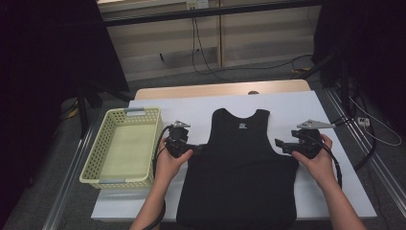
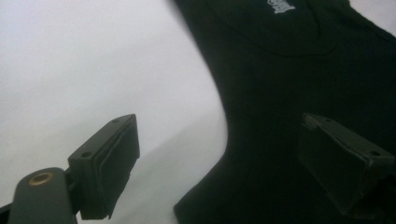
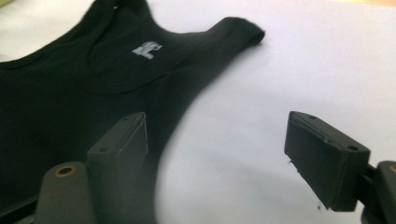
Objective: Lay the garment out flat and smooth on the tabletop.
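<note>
black tank top (image 1: 239, 167) | spread flat, neck away | white sheet (image 1: 297, 103), beside basket (image 1: 107, 143)

Black grippers with blocky fingers (image 2: 109, 168), grey three-cornered plates and black cables.

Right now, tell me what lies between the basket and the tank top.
In the high view, the left tongs and their hand lie between the basket and the black tank top.

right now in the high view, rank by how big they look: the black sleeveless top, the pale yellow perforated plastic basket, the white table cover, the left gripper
1. White table cover: largest, lying under the rest.
2. Black sleeveless top: spread flat on it.
3. Pale yellow perforated plastic basket: smaller than the top.
4. Left gripper: smallest, jaws open at the top's edge.
</note>
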`<state>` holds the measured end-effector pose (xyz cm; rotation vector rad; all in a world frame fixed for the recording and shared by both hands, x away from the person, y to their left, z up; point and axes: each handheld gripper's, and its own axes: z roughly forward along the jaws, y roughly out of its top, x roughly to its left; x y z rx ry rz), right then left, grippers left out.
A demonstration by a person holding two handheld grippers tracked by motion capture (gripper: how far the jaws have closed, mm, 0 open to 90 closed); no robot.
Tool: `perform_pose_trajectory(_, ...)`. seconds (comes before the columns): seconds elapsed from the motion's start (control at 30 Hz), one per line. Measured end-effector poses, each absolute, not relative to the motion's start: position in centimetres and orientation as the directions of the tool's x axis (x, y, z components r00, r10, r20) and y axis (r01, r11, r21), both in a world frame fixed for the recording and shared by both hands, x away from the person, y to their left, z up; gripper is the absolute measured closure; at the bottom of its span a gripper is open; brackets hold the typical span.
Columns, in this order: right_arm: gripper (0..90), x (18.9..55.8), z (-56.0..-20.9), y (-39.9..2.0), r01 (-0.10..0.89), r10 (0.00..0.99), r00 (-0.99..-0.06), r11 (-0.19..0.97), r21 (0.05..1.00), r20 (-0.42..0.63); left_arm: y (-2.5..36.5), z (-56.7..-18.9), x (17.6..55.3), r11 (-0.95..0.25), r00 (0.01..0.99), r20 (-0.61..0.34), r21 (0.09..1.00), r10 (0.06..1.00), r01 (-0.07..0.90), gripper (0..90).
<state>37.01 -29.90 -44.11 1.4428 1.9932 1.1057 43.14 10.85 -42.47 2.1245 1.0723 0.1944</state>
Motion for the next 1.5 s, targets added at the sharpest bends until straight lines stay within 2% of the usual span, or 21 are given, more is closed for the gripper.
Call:
perform_pose_trajectory(0.83,23.7,42.0,-44.1,-28.6,0.590,0.941,-0.322,0.111,0.800,0.107,10.8,-42.2,42.8,-0.404,0.660,-0.156,0.682,0.734,0.610,13.3)
perform_pose_trajectory(1.1,25.4,44.7,-44.7,-27.2,0.615,0.944,-0.317,0.134,0.777,0.088,10.8,-42.3,42.6,-0.403,0.660,-0.158,0.681,0.734,0.611,13.2)
perform_pose_trajectory(1.27,27.0,46.4,-45.2,-26.2,0.597,0.951,-0.308,0.169,0.784,0.029,10.8,-42.3,42.4,-0.409,0.664,-0.160,0.676,0.731,0.613,13.2)
perform_pose_trajectory(1.5,27.5,49.3,-46.4,-25.5,0.657,0.959,-0.275,0.137,0.741,0.066,10.7,-42.0,42.0,-0.411,0.672,-0.155,0.685,0.724,0.602,13.1)
